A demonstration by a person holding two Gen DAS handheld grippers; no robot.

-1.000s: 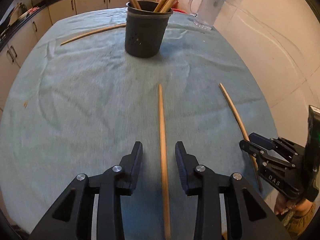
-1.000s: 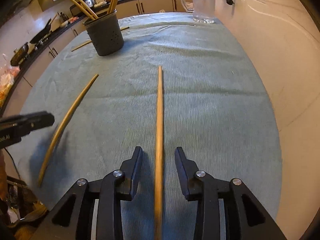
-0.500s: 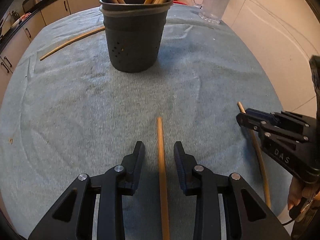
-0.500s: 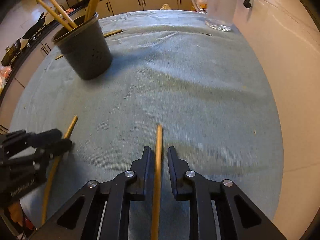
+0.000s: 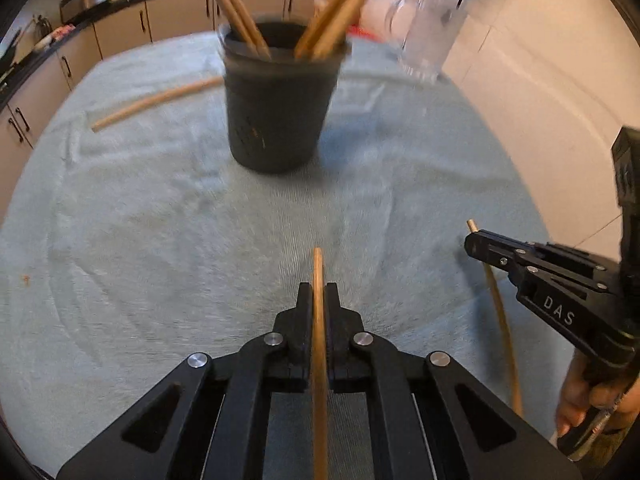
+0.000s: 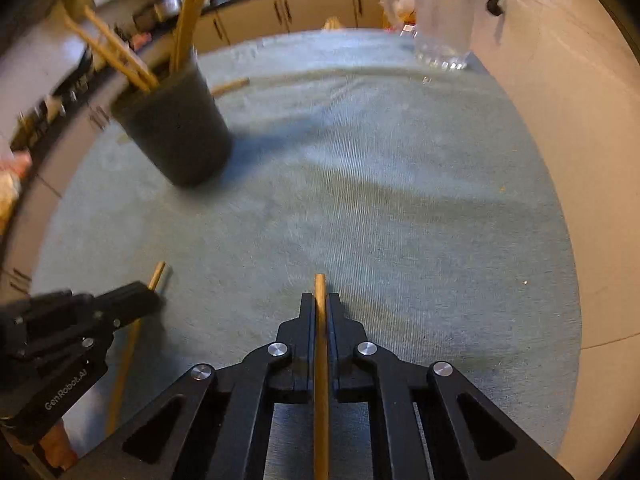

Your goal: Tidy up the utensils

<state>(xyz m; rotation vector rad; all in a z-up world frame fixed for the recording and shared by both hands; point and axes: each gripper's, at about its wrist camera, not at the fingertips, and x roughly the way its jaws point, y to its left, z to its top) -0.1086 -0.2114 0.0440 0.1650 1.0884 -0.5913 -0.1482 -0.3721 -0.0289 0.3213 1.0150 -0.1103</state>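
Observation:
In the left wrist view my left gripper (image 5: 318, 292) has its jaws closing, pads pressed on a wooden chopstick (image 5: 318, 264) whose tip pokes out past the fingertips. My right gripper (image 6: 320, 300) is likewise closing, clamped on a second chopstick (image 6: 320, 286) just above the blue-green cloth (image 6: 400, 220). The dark utensil holder (image 5: 280, 108), with several chopsticks standing in it, lies straight ahead of the left gripper. In the right wrist view the holder (image 6: 176, 136) is ahead and to the left. The two grippers are side by side.
A loose chopstick (image 5: 156, 100) lies on the cloth behind and left of the holder. A glass mug (image 5: 432, 32) stands at the table's far right edge. Kitchen cabinets run along the back. A person's hand (image 5: 584, 396) holds the right gripper.
Both grippers slid forward along their chopsticks toward the far tips and closed on them. The holder now looks nearer and larger in both views.

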